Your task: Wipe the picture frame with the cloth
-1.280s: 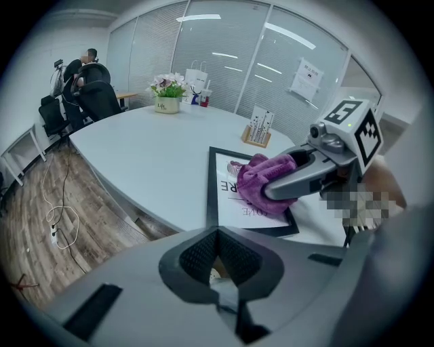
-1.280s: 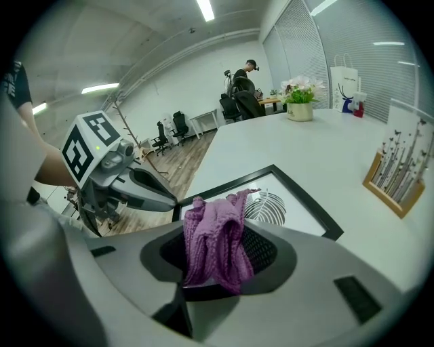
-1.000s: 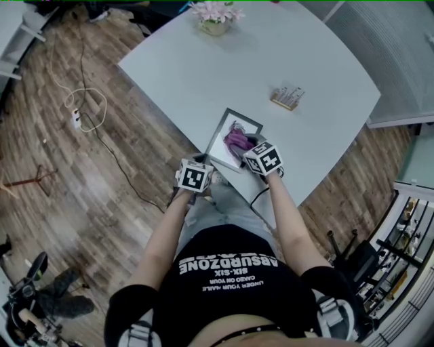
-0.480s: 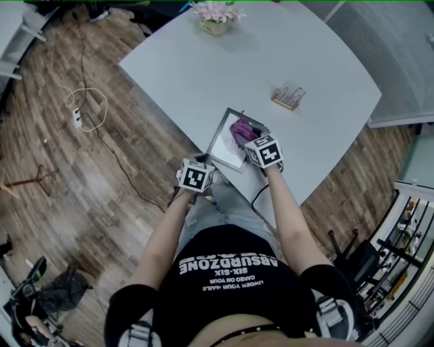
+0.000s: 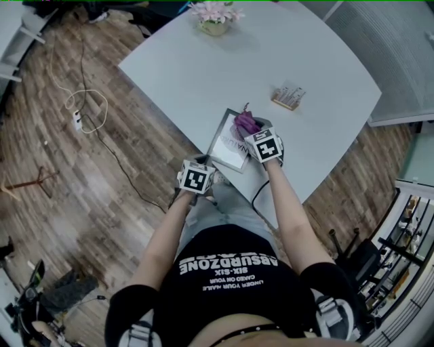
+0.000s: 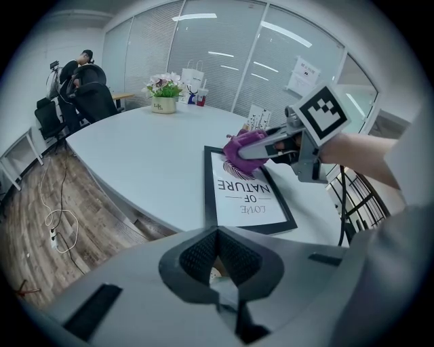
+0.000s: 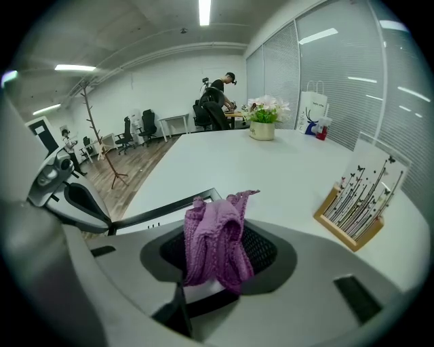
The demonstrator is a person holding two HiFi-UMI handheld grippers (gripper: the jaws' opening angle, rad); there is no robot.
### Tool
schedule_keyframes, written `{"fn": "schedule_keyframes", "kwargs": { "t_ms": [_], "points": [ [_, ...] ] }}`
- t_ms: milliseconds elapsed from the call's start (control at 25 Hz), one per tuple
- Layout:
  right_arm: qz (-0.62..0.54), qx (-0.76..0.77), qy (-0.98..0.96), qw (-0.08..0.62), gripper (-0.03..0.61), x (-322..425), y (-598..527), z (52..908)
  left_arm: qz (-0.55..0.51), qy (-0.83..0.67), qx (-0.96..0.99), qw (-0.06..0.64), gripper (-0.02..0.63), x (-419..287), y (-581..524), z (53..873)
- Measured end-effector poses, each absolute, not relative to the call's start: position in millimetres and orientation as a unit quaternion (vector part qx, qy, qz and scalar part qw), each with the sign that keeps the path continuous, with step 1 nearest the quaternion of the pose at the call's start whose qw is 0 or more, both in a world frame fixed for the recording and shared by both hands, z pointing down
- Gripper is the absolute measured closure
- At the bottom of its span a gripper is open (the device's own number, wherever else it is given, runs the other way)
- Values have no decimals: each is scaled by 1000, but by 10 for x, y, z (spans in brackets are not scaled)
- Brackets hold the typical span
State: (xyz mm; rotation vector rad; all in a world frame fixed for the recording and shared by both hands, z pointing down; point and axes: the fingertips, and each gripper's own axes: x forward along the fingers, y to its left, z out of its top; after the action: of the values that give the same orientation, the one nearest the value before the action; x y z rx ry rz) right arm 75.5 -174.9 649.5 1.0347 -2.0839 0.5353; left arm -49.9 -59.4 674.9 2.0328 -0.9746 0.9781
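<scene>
A black picture frame (image 5: 226,146) with a white print lies flat near the table's front edge; it also shows in the left gripper view as the frame (image 6: 249,193). A purple knitted cloth (image 5: 245,124) rests on the frame's far end, and my right gripper (image 5: 252,133) is shut on it. In the right gripper view the cloth (image 7: 218,234) hangs bunched between the jaws of the right gripper (image 7: 217,252), with the frame's black edge (image 7: 168,210) just beyond. My left gripper (image 5: 202,166) hovers at the frame's near corner, off the table edge. Its jaws (image 6: 218,237) are shut on nothing.
A wooden card holder (image 5: 288,97) stands on the light table (image 5: 319,61) to the right of the frame. A flower pot (image 5: 215,18) sits at the far edge. Wood floor with a white cable (image 5: 85,108) lies to the left. People sit at desks far behind.
My right gripper has slid the cloth along the frame from its middle to its far end. The left gripper has barely moved.
</scene>
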Motion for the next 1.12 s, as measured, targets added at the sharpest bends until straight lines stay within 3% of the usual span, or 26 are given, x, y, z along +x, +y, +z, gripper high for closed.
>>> {"fn": "schedule_keyframes", "kwargs": {
  "t_ms": [1120],
  "points": [
    [242,394,-825,326,403,1019,-1435,6459,373,-391,774,330,604,-513,-608,6762]
  ]
}}
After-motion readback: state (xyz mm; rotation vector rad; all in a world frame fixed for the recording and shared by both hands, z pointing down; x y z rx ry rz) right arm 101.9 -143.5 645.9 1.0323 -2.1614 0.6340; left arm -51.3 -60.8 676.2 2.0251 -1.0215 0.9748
